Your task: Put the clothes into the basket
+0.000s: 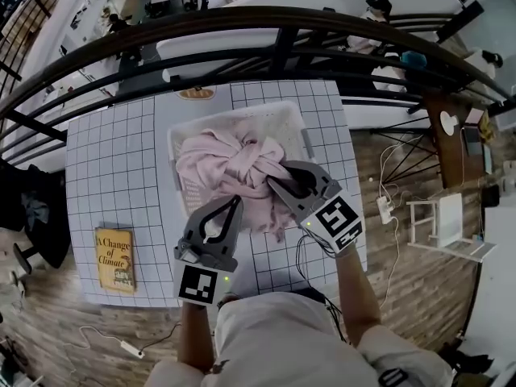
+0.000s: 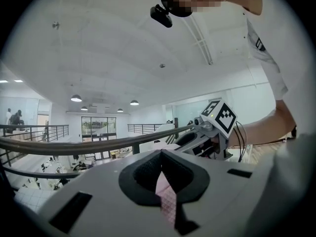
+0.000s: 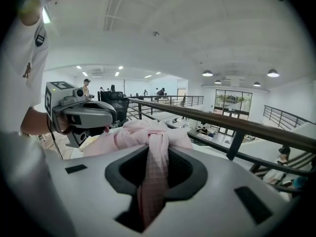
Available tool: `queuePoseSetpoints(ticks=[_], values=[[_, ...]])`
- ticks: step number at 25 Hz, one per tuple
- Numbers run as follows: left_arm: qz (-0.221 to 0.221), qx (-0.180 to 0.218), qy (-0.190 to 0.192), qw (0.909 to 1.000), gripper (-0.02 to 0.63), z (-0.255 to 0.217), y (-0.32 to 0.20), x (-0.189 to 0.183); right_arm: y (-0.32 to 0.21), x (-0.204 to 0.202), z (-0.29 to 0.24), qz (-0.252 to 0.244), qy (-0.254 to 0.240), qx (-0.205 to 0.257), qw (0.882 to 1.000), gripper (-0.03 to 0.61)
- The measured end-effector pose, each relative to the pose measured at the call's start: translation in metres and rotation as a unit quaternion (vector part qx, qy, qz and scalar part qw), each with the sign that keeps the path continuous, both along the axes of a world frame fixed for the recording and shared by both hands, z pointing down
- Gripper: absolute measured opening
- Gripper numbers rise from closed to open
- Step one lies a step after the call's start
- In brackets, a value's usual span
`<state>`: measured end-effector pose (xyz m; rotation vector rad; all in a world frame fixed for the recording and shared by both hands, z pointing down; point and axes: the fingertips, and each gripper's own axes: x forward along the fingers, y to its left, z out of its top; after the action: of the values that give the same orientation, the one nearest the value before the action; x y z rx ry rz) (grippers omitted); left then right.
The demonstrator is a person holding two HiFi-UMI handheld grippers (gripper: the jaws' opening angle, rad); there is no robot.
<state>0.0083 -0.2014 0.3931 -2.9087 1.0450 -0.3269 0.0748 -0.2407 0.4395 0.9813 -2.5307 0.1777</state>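
Note:
A pink garment (image 1: 234, 168) is bunched up over the white basket (image 1: 290, 119) on the gridded table (image 1: 113, 168). My left gripper (image 1: 238, 201) is at the bundle's near edge. In the left gripper view it (image 2: 164, 194) is shut on a strip of pink cloth (image 2: 167, 201). My right gripper (image 1: 274, 184) grips the bundle's right side. In the right gripper view it (image 3: 149, 181) is shut on a band of the pink garment (image 3: 150, 132), which is lifted in front of it. Each gripper shows in the other's view: the right gripper (image 2: 212, 132) and the left gripper (image 3: 81, 112).
A yellow book (image 1: 115, 258) lies on the table's near left corner. A dark curved railing (image 1: 282, 22) runs behind the table. On the wooden floor are a power strip (image 1: 129, 349) at the near left and a small white stand (image 1: 439, 220) to the right.

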Motion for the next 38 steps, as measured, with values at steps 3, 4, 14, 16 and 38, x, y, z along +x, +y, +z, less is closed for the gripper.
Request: queuePoseSetpoints(ticks=[3,4,14,16,38], values=[[-0.002,-0.008,0.001,1.0000,0.002,0.007,-0.007,0.001,-0.008,0.000,0.008,0.001,0.007,-0.010,1.000,0.094],[-0.004,-0.010,0.002,0.9999,0.003,0.009,-0.009,0.001,-0.011,0.000,0.011,0.002,0.010,-0.014,1.000,0.094],[-0.019,-0.036,0.001,0.9992,0.002,0.030,-0.024,-0.005,-0.034,-0.009,0.050,-0.018,0.055,-0.058,0.997,0.094],[-0.018,-0.038,-0.002,0.9991,0.003,0.033,-0.026,-0.005,-0.036,-0.010,0.056,-0.025,0.063,-0.067,0.995,0.094],[-0.026,-0.064,-0.008,0.9976,0.003,0.053,-0.045,-0.006,-0.055,-0.023,0.109,-0.076,0.117,-0.138,0.981,0.095]])
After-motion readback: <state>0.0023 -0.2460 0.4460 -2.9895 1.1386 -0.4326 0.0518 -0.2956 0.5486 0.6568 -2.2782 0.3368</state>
